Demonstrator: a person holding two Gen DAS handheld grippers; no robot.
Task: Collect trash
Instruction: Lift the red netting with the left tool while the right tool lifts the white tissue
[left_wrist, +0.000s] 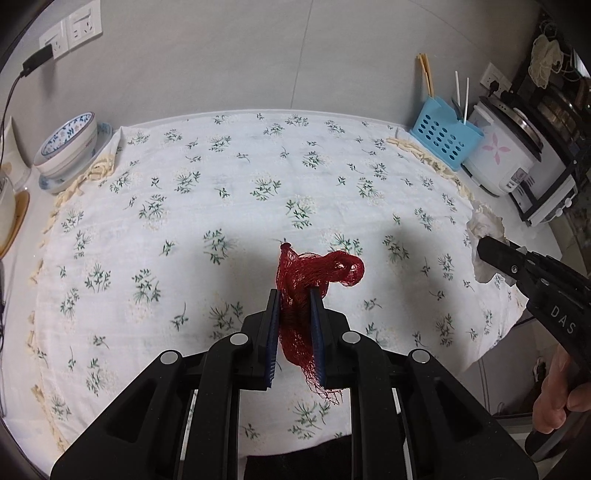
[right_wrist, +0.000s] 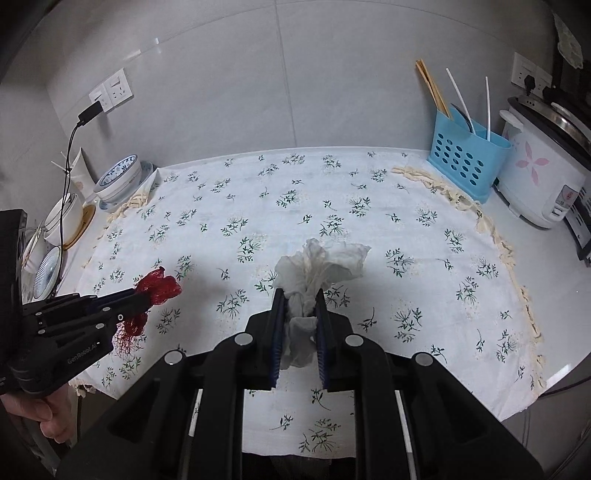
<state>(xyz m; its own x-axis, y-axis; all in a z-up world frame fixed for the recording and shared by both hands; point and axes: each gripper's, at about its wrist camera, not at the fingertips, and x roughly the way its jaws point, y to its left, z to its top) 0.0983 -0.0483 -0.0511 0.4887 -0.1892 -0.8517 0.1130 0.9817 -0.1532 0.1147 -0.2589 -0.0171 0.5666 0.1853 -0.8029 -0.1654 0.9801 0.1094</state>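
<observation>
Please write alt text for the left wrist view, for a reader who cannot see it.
The left claw is shut on a wad of red mesh netting, held above a white floral tablecloth. At the right edge, the right claw grips a crumpled white tissue.

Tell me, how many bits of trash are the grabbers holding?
2. The red mesh netting is pinched in the left gripper. The crumpled white tissue is pinched in the right gripper. No other trash shows on the tablecloth.

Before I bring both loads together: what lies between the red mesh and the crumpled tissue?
Only bare flowered tablecloth shows between the red mesh and the tissue in the right wrist view.
</observation>
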